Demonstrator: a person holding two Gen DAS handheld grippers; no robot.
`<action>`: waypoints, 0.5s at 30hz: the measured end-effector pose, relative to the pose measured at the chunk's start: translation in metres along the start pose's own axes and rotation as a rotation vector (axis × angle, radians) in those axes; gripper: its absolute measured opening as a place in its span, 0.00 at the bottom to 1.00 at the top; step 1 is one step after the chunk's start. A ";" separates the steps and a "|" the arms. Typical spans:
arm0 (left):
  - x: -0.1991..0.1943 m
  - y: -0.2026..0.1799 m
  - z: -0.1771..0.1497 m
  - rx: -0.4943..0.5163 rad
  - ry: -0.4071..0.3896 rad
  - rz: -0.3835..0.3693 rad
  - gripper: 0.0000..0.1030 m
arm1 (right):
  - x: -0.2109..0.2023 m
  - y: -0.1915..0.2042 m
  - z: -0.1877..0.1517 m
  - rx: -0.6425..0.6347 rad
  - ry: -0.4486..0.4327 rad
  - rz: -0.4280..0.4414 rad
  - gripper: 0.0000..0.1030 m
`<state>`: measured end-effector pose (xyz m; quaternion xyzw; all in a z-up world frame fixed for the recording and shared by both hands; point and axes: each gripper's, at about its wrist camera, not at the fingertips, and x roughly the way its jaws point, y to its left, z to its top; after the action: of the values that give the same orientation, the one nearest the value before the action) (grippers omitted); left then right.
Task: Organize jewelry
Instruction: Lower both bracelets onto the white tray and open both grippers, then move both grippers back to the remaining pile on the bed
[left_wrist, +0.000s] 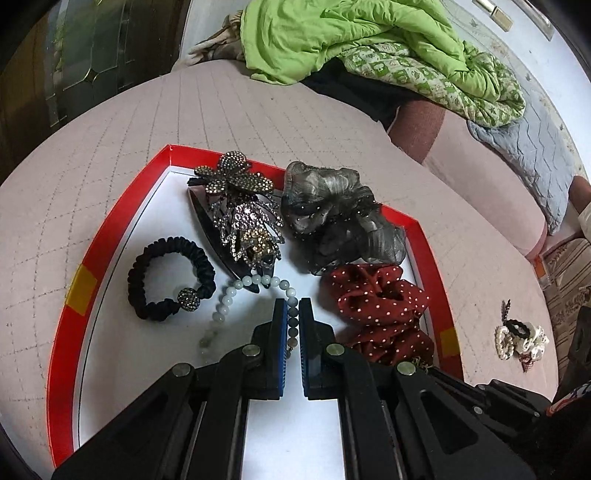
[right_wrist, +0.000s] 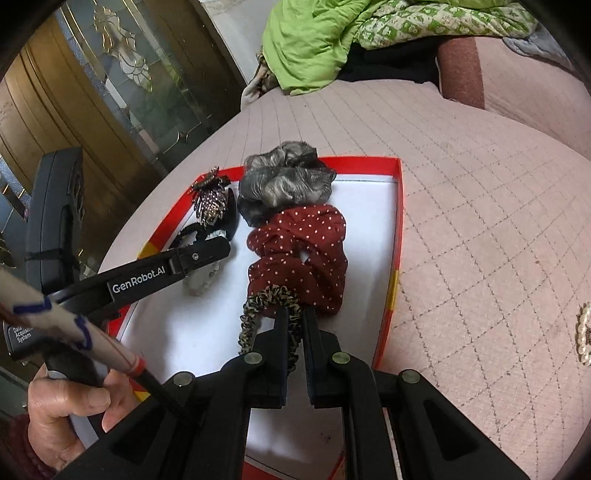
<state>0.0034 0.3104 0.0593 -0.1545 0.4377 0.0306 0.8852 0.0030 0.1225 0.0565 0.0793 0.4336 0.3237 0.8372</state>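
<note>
My left tool (left_wrist: 292, 314) is pinched narrow on a strand of round, pale green and white beads (left_wrist: 231, 293) that loops across the white floor of a shallow red-rimmed box (left_wrist: 59, 332). My right tool (right_wrist: 295, 325) is likewise closed tight on a thin, ruffled leopard-print hair tie (right_wrist: 258, 310) hanging over the same box. Just past each tool lies one crinkled dark red scrunchie with white dots (left_wrist: 380, 306); beyond it is one gauzy grey scrunchie (left_wrist: 332, 206). To the left are one black pleated hair tie with a sparkly ball (left_wrist: 170, 280) and two rhinestone clips, one butterfly-shaped (left_wrist: 232, 177), one spiky (left_wrist: 251, 229). The box sits on a pink quilted bed (left_wrist: 110, 147); a small pearly cluster (left_wrist: 517, 339) lies apart on the quilt.
</note>
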 end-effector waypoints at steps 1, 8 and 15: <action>0.000 0.000 0.000 0.001 -0.002 0.002 0.05 | 0.000 -0.001 0.000 0.001 0.003 0.000 0.09; -0.006 -0.005 -0.003 0.018 -0.016 0.014 0.05 | -0.009 0.003 -0.003 -0.008 0.007 0.019 0.15; -0.023 -0.013 -0.008 0.048 -0.064 0.017 0.05 | -0.038 0.013 -0.006 -0.026 -0.031 0.040 0.19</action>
<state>-0.0140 0.2978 0.0758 -0.1286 0.4112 0.0326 0.9018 -0.0235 0.1083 0.0832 0.0821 0.4149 0.3446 0.8381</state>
